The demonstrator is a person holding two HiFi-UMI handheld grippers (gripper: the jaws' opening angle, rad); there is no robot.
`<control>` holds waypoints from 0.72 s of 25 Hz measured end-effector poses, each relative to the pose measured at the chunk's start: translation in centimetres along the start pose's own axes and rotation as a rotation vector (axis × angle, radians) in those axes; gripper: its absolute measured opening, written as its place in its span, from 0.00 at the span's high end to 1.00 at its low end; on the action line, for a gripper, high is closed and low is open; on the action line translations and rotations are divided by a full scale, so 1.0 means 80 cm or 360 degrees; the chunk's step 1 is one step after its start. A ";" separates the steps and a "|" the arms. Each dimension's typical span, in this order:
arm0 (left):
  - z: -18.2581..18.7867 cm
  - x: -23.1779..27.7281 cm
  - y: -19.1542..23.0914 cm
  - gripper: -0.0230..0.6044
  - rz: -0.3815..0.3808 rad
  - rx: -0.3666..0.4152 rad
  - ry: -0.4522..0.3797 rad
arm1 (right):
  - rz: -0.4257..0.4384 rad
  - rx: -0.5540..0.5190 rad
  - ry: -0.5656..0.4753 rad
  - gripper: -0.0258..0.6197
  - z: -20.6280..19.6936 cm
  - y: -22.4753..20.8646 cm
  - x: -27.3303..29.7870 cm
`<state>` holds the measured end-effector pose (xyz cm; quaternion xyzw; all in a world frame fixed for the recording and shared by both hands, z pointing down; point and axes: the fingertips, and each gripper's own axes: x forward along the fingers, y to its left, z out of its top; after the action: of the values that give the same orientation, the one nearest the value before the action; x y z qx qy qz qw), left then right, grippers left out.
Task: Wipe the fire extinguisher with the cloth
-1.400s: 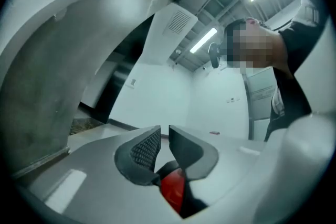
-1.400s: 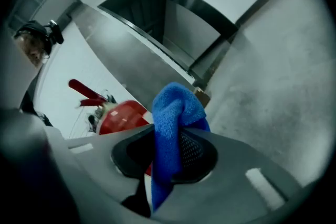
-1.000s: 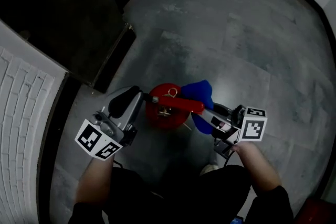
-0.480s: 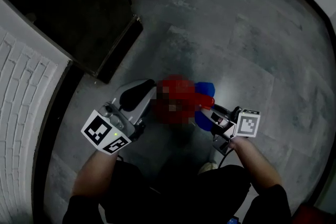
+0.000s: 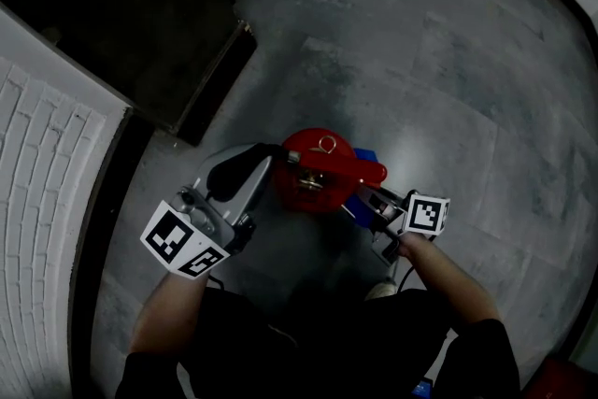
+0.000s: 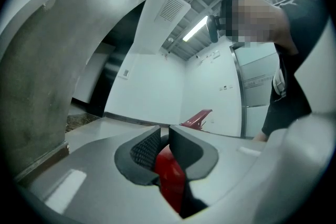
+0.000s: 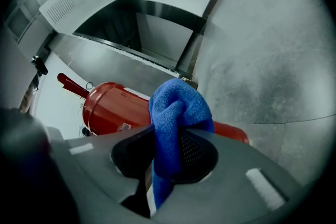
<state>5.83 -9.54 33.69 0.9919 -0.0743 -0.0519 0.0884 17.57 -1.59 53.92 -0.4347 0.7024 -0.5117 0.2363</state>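
Grip on your right side is firm: your right gripper is clenched on a blue, looped-pile microfibre cloth; the cloth bunches above the pads and hangs in a tail below them. Just behind it is the red cylindrical metal fire extinguisher; whether cloth and cylinder touch, you cannot tell from here.

From your head camera the fire extinguisher stands upright on the grey stone-tiled floor, near the middle of the view and seen from its top; its red lever points toward 3 o'clock. The cloth shows at the cylinder's 4 o'clock side, with your right gripper behind it.

Your left gripper comes in from the cylinder's 8 o'clock; its ribbed black pads are closed to a narrow slit on a red part of the extinguisher (which part is not plain).

A white brick wall runs along 9 o'clock; a dark recess fills 11 o'clock.
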 end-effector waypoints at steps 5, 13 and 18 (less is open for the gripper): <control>-0.002 -0.008 0.004 0.89 0.0012 -0.0034 0.0011 | -0.0085 0.0039 -0.0020 0.86 -0.017 -0.036 0.005; -0.016 -0.012 0.004 0.89 0.0001 -0.0066 0.0077 | -0.0425 0.0187 -0.0061 0.86 -0.038 -0.116 -0.009; -0.021 -0.020 0.006 0.89 0.0015 -0.0061 0.0113 | -0.0374 0.0332 -0.0098 0.86 -0.060 -0.143 0.009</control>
<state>4.35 -9.46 35.56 0.9909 -0.0747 -0.0178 0.1102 17.72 -0.88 66.29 -0.5025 0.5823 -0.5924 0.2399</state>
